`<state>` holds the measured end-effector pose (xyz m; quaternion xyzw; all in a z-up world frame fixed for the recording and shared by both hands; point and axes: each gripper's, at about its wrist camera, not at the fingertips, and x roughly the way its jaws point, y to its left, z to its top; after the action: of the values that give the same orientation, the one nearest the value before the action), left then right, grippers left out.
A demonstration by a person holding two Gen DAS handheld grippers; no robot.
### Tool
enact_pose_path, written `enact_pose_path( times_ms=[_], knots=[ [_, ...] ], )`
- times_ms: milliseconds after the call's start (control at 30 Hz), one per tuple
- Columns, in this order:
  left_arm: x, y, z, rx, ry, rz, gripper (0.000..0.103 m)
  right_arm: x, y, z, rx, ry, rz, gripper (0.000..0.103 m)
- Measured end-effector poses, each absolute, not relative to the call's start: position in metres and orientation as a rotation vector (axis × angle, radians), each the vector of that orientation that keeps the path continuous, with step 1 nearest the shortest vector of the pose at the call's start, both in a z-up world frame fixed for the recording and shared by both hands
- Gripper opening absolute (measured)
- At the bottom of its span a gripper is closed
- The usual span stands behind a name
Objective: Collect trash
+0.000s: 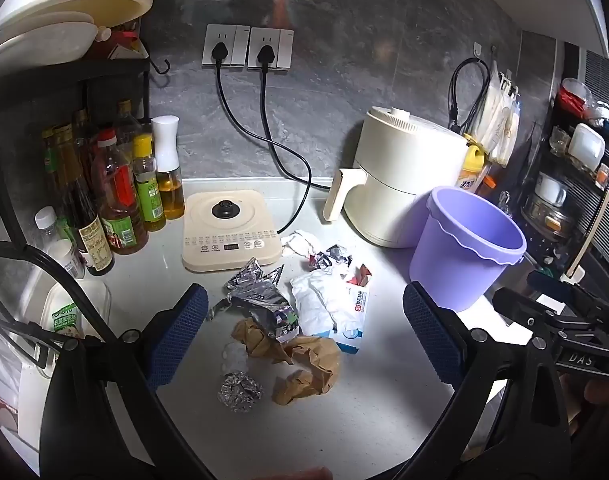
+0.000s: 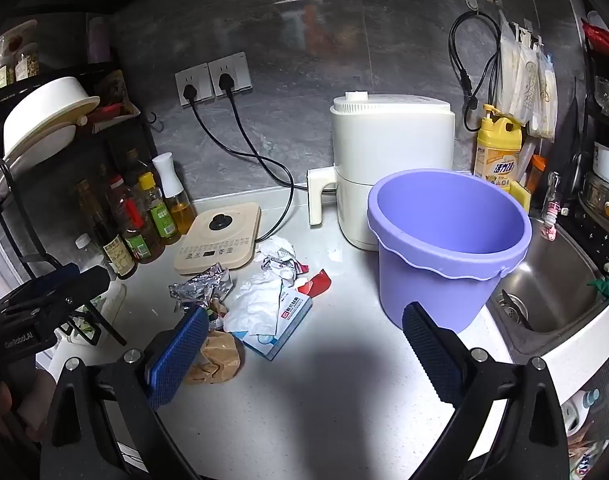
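Both the left gripper point(image 1: 304, 320) and right gripper point(image 2: 304, 332) hung with fingers wide apart, holding nothing. Trash point(image 1: 280, 320) lay beside the bucket point(image 2: 448, 248).

Trash point(image 1: 288, 320) left of bucket point(image 1: 464, 248) — countertop point(image 1: 364, 420).

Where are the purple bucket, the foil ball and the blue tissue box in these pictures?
purple bucket point(image 2: 436, 280): right wrist view, on its front outer wall.
foil ball point(image 1: 240, 392): left wrist view, on the middle of the crumpled ball.
blue tissue box point(image 2: 290, 314): right wrist view, on its printed top face.
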<state>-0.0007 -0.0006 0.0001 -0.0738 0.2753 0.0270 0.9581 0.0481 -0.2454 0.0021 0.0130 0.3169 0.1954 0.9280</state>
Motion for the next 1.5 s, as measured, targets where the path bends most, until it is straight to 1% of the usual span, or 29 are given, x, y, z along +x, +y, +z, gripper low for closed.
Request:
enact_pose_path(
  times_ms=[733,900,1500],
  knots=[
    [-0.003,-0.003,0.002,-0.16,0.572,0.051,0.097,0.046,-0.244,0.003,0.017,0.632,0.406,0.095],
    [-0.008,-0.003,-0.001,-0.152,0.58,0.045,0.097,0.043,-0.246,0.013,-0.011,0.592,0.399,0.095],
    [-0.018,-0.005,-0.004,-0.155,0.577,0.044,0.097,0.032,-0.257,0.012,0.006,0.602,0.404,0.095]
  ],
)
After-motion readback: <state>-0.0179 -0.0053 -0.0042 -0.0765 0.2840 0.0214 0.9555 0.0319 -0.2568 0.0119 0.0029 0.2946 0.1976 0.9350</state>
